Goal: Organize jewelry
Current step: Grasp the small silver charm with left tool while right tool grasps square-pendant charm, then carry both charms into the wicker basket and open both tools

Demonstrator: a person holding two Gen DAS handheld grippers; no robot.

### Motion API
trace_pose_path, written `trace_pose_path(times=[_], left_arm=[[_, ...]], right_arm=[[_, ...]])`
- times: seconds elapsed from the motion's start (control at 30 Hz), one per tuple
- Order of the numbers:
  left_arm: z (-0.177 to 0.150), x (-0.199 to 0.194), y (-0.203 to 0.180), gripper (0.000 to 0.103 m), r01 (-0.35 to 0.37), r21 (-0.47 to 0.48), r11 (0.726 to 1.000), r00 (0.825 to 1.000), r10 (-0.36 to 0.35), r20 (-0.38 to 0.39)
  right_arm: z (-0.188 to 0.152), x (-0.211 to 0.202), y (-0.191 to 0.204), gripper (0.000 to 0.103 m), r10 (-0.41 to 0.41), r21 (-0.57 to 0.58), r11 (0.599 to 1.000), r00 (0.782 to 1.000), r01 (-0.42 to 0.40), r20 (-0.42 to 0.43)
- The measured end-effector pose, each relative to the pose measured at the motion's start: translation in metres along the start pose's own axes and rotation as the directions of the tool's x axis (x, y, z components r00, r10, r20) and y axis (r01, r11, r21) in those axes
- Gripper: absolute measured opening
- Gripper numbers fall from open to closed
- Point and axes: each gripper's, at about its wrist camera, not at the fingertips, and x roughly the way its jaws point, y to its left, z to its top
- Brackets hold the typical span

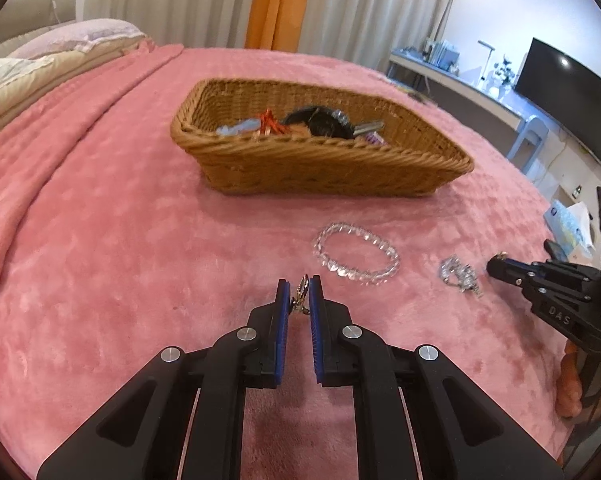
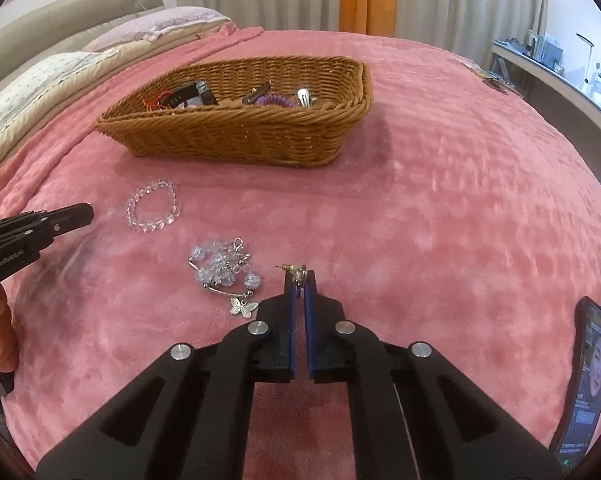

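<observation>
While each tool pinches an earring at the tips, left tool (image 1: pixel 299 289) on a gold earring (image 1: pixel 301 294) and right tool (image 2: pixel 299 280) on its stud earring (image 2: pixel 294 271), both above the bed (image 1: pixel 120 240) short of the basket (image 1: pixel 300 160), either piece may slip into the plush.

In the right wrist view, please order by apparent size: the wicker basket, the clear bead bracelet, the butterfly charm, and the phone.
1. wicker basket
2. phone, cut off by the frame edge and near the camera, so its rank is unsure
3. clear bead bracelet
4. butterfly charm
</observation>
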Motion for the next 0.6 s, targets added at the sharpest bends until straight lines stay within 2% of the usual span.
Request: trace_pose_path(times=[0.37,0.6], left_arm=[[0.001,-0.012,0.002,0.008,0.025,-0.007,1.000,0.998,-0.025,0.061],[0.001,-0.024,0.006,0.008,0.074,-0.016,0.997,0.992,-0.072,0.106]], right_arm=[[0.000,-0.017,-0.004,0.003,0.041,0.012,0.999,0.996,-0.042,0.077],[0.002,-0.027,-0.006,0.003,0.054,0.017,0.998,0.993,-0.056,0.109]])
